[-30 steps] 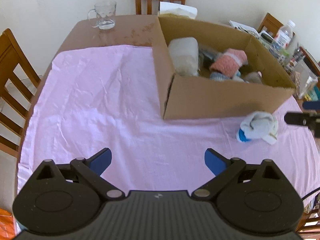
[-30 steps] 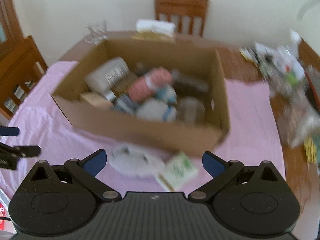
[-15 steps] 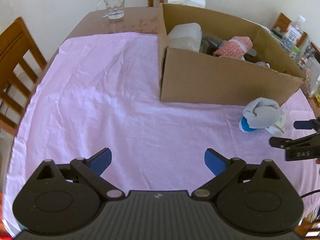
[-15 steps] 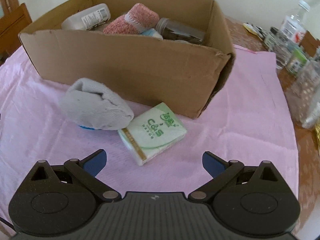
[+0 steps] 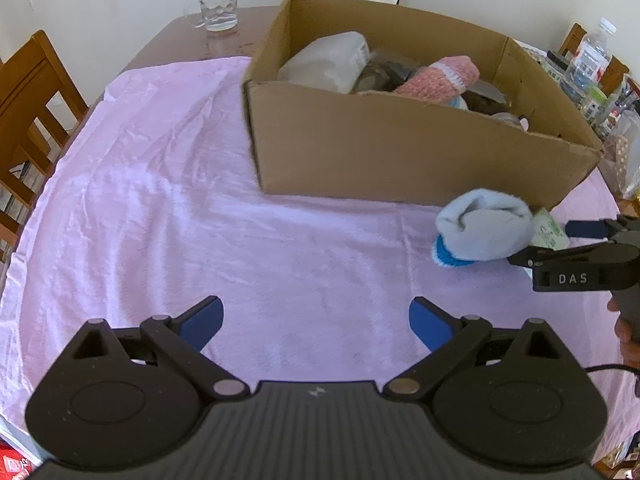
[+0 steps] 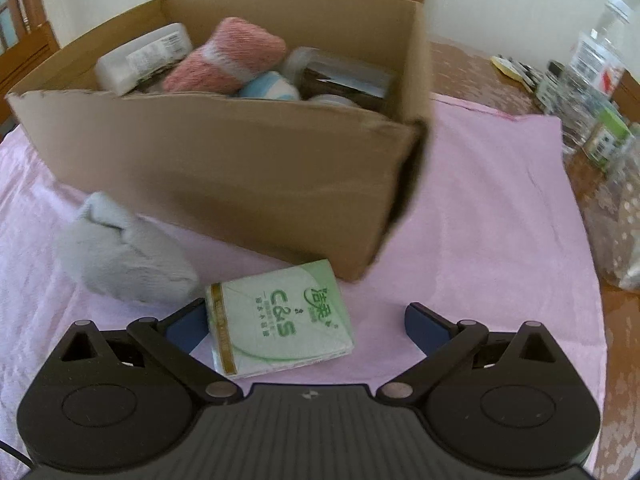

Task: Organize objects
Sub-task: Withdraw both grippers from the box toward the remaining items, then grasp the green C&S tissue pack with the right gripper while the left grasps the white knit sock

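Observation:
A green and white tissue pack (image 6: 280,316) lies flat on the pink cloth, between the spread fingers of my right gripper (image 6: 306,326), which is open; the left fingertip (image 6: 188,326) sits against the pack's edge. A rolled grey sock (image 6: 124,256) (image 5: 482,232) with a blue cuff rests just left of the pack. Behind both stands a cardboard box (image 6: 224,168) (image 5: 400,160) holding a pink rolled sock (image 6: 228,60), a white bottle and other items. My left gripper (image 5: 316,320) hovers open over bare cloth, left of the sock. My right gripper (image 5: 560,244) shows in the left wrist view beside the sock.
Bottles and jars (image 6: 588,92) crowd the wooden table's right side beyond the cloth edge. A glass mug (image 5: 216,6) stands at the far left corner. Wooden chairs (image 5: 28,104) ring the table. A hand (image 5: 628,324) holds the right gripper.
My right gripper has moved forward and down, so the tissue pack now lies between its fingers. The left gripper has shifted closer to the box and sock.

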Demonstrator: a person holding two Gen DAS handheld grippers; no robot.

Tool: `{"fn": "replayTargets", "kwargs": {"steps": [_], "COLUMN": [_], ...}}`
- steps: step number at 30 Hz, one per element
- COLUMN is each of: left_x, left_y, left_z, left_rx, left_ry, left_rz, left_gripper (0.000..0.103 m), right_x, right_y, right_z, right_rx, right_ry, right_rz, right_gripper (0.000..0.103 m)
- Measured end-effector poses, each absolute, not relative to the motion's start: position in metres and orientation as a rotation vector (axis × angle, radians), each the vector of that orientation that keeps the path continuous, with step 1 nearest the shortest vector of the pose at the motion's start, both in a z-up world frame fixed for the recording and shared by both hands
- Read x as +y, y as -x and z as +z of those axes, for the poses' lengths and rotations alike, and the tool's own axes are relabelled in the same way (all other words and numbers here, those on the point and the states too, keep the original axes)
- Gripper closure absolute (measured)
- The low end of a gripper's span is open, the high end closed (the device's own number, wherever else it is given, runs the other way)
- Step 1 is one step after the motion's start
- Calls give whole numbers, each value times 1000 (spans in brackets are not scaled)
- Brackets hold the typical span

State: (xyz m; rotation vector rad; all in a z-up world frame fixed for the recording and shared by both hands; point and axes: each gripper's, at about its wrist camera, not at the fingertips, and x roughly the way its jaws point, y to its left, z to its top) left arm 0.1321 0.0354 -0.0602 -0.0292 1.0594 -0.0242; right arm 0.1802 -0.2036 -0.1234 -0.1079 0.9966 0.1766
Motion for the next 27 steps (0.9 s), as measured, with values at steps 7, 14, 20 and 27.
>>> {"fn": "replayTargets", "kwargs": {"steps": [7,14,20,27], "left_x": [8,-31,-37,-31], "left_y": [-149,-178,-184,-161], "left_z": [-42,-37,-54,-59], "left_rx": [1016,973,1014,1052], "left_ry": [60,12,4,23], "left_rz": [-68,-90,-69,-98], "left_gripper": [4,4,4,3], "right_x": [-225,-227,-228,-228], "right_y": [-175,-178,-178,-178], "right_z": [-124,-124,-124,-124], "right_rx": [990,983,982,980], "right_ry": [111,139,155,157], "right_rz": [188,243,276,280], "right_gripper": [0,0,0,0]}}
